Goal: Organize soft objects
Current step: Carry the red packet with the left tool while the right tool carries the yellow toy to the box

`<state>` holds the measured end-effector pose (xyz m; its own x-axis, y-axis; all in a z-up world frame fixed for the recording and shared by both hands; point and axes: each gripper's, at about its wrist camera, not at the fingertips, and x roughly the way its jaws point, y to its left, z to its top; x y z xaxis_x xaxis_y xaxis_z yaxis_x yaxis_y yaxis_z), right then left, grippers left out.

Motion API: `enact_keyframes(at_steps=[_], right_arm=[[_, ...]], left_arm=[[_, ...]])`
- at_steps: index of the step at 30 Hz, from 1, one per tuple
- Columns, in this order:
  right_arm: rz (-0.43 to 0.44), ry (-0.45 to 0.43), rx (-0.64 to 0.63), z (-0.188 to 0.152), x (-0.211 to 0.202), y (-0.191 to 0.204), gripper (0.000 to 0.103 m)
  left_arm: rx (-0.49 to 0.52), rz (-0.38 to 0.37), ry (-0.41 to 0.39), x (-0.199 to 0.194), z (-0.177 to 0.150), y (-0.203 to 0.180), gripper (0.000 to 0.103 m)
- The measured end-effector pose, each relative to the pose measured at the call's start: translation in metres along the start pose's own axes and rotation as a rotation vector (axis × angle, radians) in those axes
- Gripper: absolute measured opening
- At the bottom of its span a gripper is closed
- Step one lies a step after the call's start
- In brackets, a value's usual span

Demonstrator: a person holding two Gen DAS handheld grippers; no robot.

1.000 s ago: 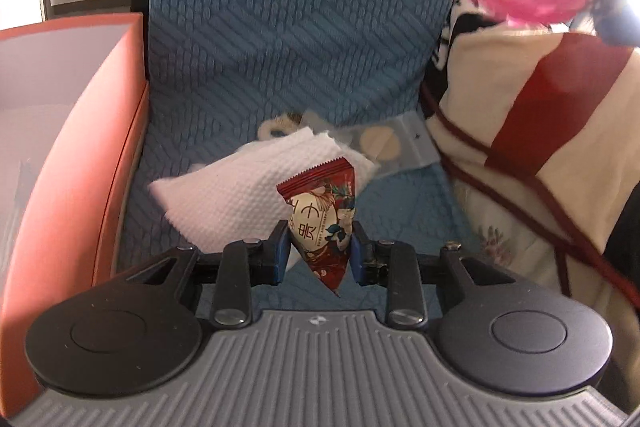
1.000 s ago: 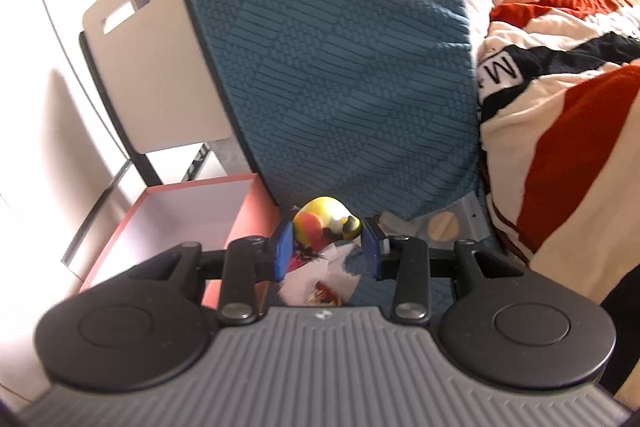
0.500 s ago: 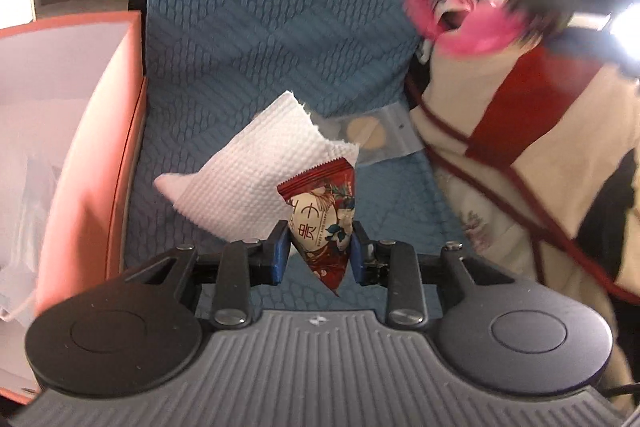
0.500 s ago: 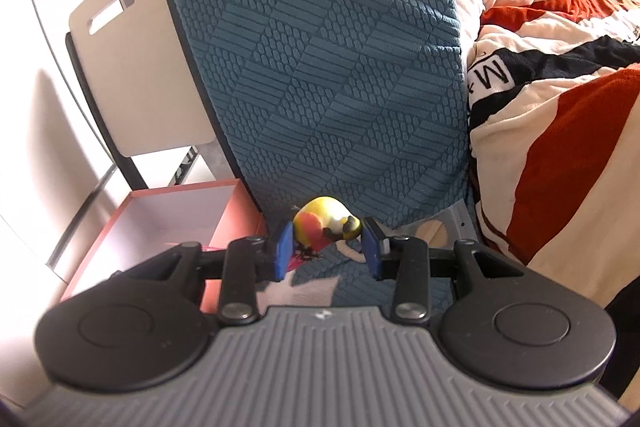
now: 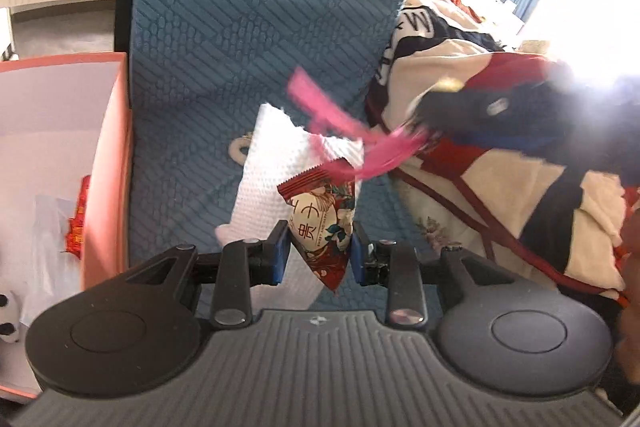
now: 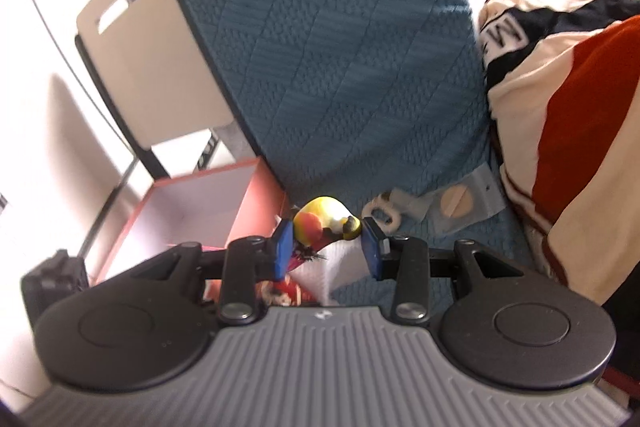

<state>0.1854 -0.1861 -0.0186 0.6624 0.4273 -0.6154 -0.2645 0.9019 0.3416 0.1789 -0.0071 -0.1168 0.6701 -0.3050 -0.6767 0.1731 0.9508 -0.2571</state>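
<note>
Left gripper (image 5: 320,253): clenched on a red snack packet (image 5: 322,223), which hangs point down between the blue pads, clear of the blue cushion (image 5: 248,39). Held aloft, I judge, so it can swing across to the box.
Right gripper (image 6: 325,245): grasping a yellow-and-orange toy (image 6: 324,223) by its round body; pink tails (image 5: 340,131) trail loose from it in the left view, blurred.
Box (image 5: 108,163): orange walls, pale inside, open top, standing against the cushion's left edge. It already holds a clear bag (image 5: 48,227), something red (image 5: 78,215) by its near wall and a black-and-white toy (image 5: 8,311), so it reads as the collecting place.
Still on the cushion: white paper towel (image 5: 272,183) under the packet; beyond it a small white ring (image 5: 239,149); a clear sachet (image 6: 460,205) towards the cushion's right edge, near the blanket.
Blanket (image 6: 568,131): red, cream and black, heaped along the cushion's right side, closing that side off.
Open room: the air above the cushion and over the box mouth; the box's wall rises beside the cushion and must be cleared.
Risk: the toy's tails could snag the packet or towel if both grippers cross together.
</note>
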Motion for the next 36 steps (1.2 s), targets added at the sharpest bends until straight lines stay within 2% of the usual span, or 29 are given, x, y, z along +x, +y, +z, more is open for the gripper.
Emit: enact_keyframes(at_steps=[11, 20, 29, 36], right_arm=[[-0.025, 0.106, 0.216, -0.024, 0.060, -0.045, 0.040], [-0.002, 0.143, 0.230, -0.018, 0.084, -0.054, 0.040], [-0.045, 0.083, 0.141, -0.004, 0.063, -0.049, 0.040], [-0.055, 0.038, 0.077, 0.012, 0.039, -0.028, 0.040]], left_arm=[[0.028, -0.055, -0.026, -0.003, -0.009, -0.005, 0.036], [0.033, -0.170, -0.047, -0.008, -0.006, -0.002, 0.036], [0.007, -0.063, -0.045, -0.013, 0.009, 0.005, 0.036], [-0.008, -0.026, -0.067, -0.033, 0.026, 0.010, 0.036]])
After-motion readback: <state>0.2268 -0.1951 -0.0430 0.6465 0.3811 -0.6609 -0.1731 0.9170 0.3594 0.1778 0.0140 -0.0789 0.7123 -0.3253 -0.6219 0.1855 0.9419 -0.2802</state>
